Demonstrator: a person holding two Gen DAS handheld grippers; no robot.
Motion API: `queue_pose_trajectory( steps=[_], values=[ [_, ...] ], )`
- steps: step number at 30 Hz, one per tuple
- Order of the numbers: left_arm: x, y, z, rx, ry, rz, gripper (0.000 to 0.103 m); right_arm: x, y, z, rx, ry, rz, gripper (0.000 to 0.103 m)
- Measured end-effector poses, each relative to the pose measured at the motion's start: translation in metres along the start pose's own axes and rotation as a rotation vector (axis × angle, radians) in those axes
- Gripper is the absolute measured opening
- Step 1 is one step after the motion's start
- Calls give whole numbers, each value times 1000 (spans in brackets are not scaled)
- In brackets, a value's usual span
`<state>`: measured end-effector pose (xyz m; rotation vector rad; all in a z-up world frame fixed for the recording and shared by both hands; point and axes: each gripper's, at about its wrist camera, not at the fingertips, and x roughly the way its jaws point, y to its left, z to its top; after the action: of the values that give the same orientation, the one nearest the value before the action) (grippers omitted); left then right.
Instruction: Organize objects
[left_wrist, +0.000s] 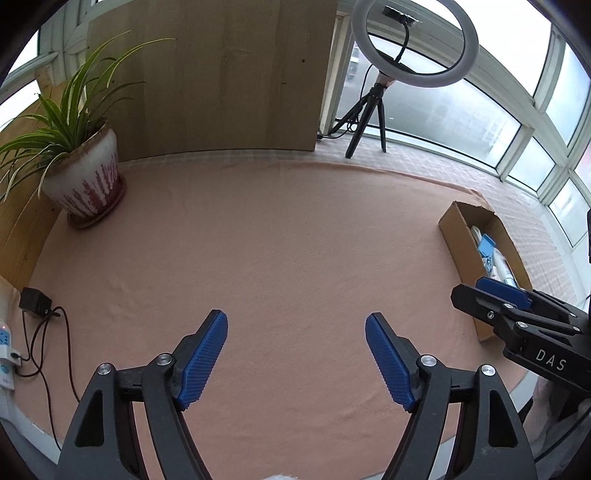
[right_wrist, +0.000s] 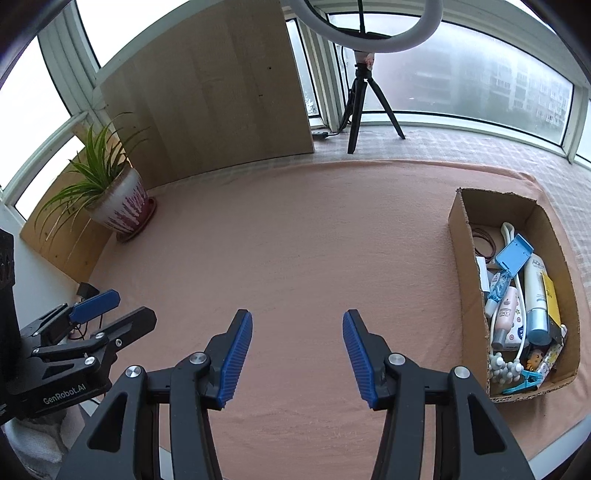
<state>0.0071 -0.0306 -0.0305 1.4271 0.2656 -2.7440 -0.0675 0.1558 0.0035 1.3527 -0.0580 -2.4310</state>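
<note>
A cardboard box (right_wrist: 466, 258) lies at the right of the pink cloth. It holds several small items: a white and blue sunscreen tube (right_wrist: 536, 295), a blue case (right_wrist: 514, 256), a small pink bottle (right_wrist: 505, 314), a white cable and hair ties. The box also shows in the left wrist view (left_wrist: 456, 236). My left gripper (left_wrist: 296, 325) is open and empty above the middle of the cloth; it also shows in the right wrist view (right_wrist: 110, 308). My right gripper (right_wrist: 297, 325) is open and empty, left of the box; it also shows in the left wrist view (left_wrist: 480, 291).
A potted plant (left_wrist: 83, 173) stands at the back left. A wooden board (left_wrist: 221, 81) leans at the back. A ring light on a tripod (left_wrist: 413, 44) stands by the windows. A black adapter with cables (left_wrist: 35, 302) and a power strip (left_wrist: 5, 350) lie at the left edge.
</note>
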Motion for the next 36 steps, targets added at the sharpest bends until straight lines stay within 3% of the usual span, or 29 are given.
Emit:
queue_pose_trajectory(
  steps=[10, 36],
  values=[
    [-7, 12, -4, -7, -5, 21, 82, 0, 28, -11, -60, -30, -40, 48],
    [-1, 15, -6, 13, 10, 8, 82, 2, 31, -15, -27, -42, -50, 51]
  ],
)
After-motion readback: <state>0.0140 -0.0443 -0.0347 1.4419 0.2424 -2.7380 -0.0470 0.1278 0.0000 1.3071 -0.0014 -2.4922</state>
